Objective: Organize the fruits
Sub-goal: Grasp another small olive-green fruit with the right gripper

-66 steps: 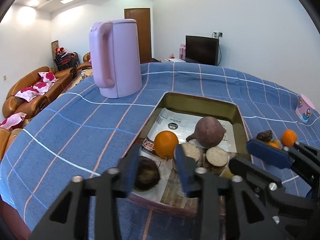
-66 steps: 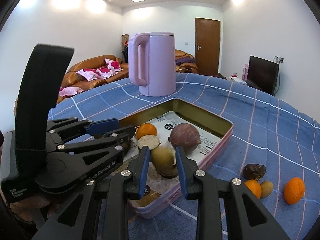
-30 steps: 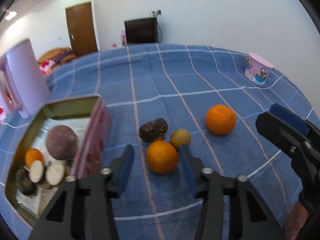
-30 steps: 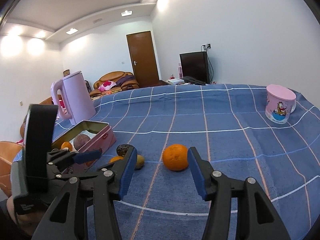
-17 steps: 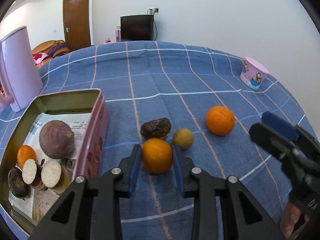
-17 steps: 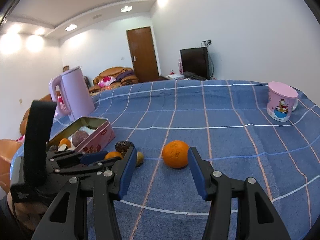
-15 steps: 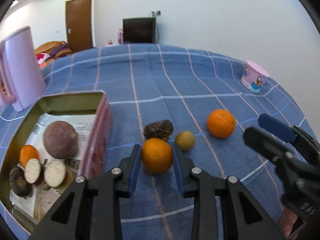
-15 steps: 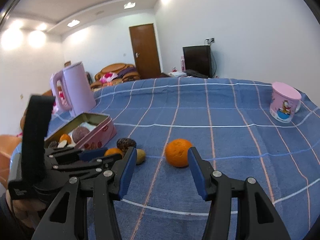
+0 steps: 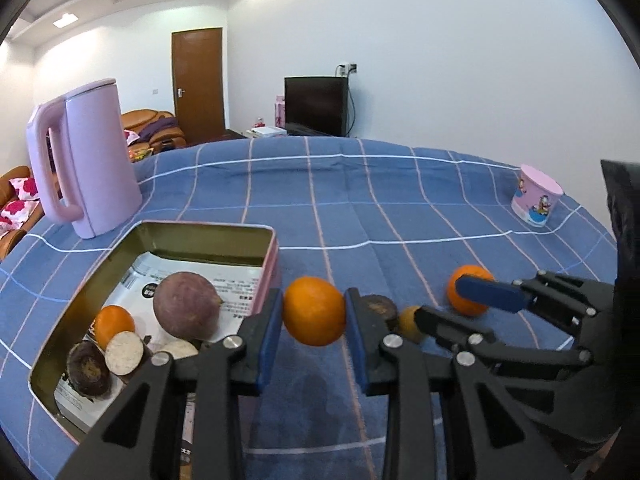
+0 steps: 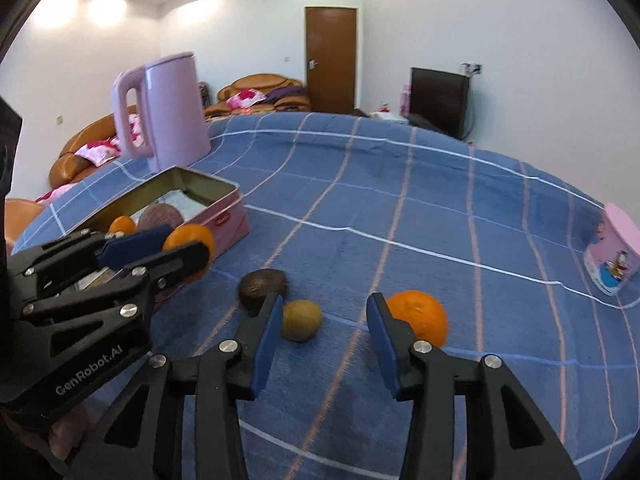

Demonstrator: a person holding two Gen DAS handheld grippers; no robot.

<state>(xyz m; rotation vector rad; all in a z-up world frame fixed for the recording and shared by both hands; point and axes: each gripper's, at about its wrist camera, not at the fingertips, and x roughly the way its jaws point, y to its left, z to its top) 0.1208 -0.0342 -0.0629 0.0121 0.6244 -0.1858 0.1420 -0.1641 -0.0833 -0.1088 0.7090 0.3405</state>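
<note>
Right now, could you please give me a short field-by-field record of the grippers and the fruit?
left gripper: shut on an orange, lifted beside the tin
right gripper: open, jaws have just been closing, nothing gripped
loose fruit on cloth: second orange, small yellow-green fruit, dark fruit

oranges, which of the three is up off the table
The orange pinched in the left claw. The second sits in the tin; the third orange lies on the blue cloth.
</note>
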